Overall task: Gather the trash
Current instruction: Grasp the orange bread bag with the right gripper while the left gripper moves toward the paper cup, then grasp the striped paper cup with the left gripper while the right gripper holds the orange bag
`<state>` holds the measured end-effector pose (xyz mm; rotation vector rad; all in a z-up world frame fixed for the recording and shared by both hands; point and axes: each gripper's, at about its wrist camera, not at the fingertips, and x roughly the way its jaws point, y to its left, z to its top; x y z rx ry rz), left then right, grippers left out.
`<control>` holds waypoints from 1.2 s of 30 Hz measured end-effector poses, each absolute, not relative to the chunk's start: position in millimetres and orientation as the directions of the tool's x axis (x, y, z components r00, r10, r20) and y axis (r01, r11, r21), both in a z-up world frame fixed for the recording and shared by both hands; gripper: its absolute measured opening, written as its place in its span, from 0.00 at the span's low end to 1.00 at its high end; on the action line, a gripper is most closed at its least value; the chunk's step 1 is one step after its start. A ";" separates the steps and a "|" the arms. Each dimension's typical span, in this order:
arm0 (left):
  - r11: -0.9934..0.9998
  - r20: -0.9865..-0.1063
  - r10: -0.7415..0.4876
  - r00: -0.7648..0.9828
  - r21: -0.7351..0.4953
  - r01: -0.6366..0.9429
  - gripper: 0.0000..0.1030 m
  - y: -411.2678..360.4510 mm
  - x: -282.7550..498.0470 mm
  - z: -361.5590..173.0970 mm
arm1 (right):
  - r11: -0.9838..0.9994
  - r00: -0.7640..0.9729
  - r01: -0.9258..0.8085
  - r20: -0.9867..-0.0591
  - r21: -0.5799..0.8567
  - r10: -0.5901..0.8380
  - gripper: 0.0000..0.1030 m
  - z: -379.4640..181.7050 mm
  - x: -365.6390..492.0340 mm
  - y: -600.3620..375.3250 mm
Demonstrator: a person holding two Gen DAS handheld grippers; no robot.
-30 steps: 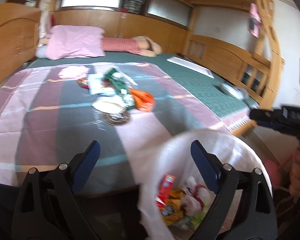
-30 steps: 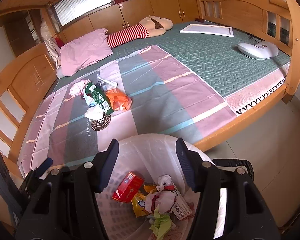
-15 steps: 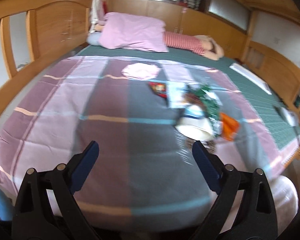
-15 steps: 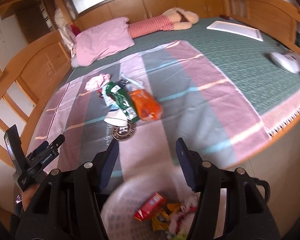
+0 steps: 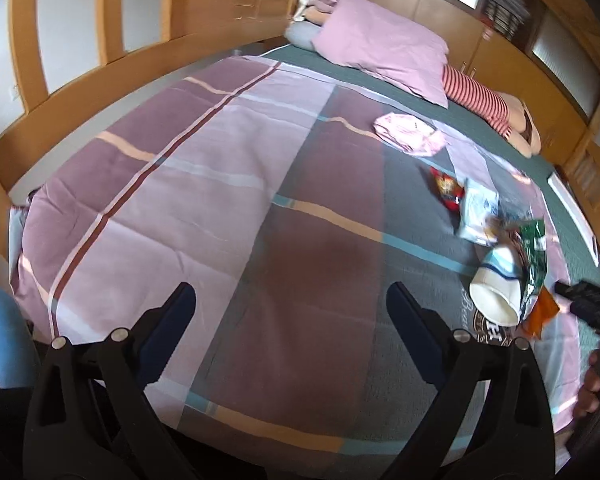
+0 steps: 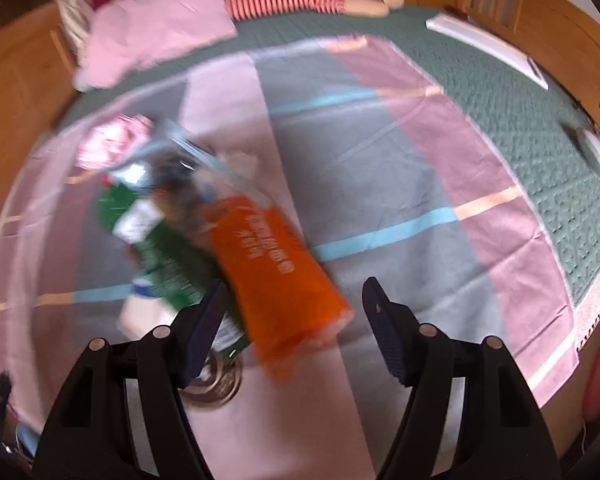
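With the white-lined bin now gone from both views, the right gripper point(image 6: 296, 320) opens its empty jaws over the orange plastic wrapper point(image 6: 278, 276) at lower centre; the left gripper point(image 5: 292, 312) hangs wide, holding nothing.

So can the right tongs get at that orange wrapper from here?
Probably yes: the right tongs are opening right over the orange wrapper, which lies on top of the pile, nothing covering it.

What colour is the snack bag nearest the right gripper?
Orange snack bag, clearest in the right wrist view.
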<state>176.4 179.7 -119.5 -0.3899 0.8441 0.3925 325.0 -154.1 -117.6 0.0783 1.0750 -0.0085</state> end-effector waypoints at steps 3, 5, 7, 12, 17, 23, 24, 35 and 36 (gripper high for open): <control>0.842 -0.798 0.154 0.583 -0.203 -0.499 0.93 186.2 176.6 -124.7 | 0.990 0.429 0.062 -0.899 0.127 0.089 0.67 -137.4 337.5 -155.5; 0.826 -0.811 0.142 0.568 -0.219 -0.519 0.93 190.0 177.0 -129.1 | 0.991 0.435 0.052 -0.896 0.119 0.085 0.63 -139.3 337.8 -149.7; 0.809 -0.818 0.150 0.556 -0.222 -0.544 0.93 192.7 175.3 -130.5 | 0.996 0.446 0.008 -0.892 0.087 0.074 0.57 -136.8 335.2 -139.0; 0.811 -0.812 0.166 0.560 -0.210 -0.546 0.93 190.1 173.7 -128.3 | 0.992 0.442 -0.084 -0.889 0.095 0.123 0.53 -126.2 316.7 -108.8; 0.801 -0.815 0.165 0.556 -0.217 -0.557 0.93 191.1 171.9 -128.6 | 0.967 0.422 -0.172 -0.874 0.186 0.243 0.53 -114.5 292.9 -76.2; 0.786 -0.824 0.164 0.543 -0.223 -0.576 0.93 196.3 171.5 -132.1 | 0.929 0.388 -0.272 -0.855 0.250 0.343 0.53 -105.4 274.1 -38.3; 0.785 -0.824 0.164 0.541 -0.223 -0.578 0.93 197.3 171.6 -132.6 | 0.926 0.390 -0.283 -0.852 0.248 0.348 0.53 -103.7 270.9 -35.6; 0.793 -0.828 0.167 0.535 -0.210 -0.572 0.93 195.4 171.9 -133.6 | 0.962 0.470 -0.228 -0.849 0.147 0.241 0.53 -97.1 260.6 -71.4; 0.793 -0.828 0.168 0.535 -0.209 -0.572 0.93 195.2 171.9 -133.5 | 0.966 0.469 -0.215 -0.852 0.147 0.234 0.53 -99.0 260.5 -76.0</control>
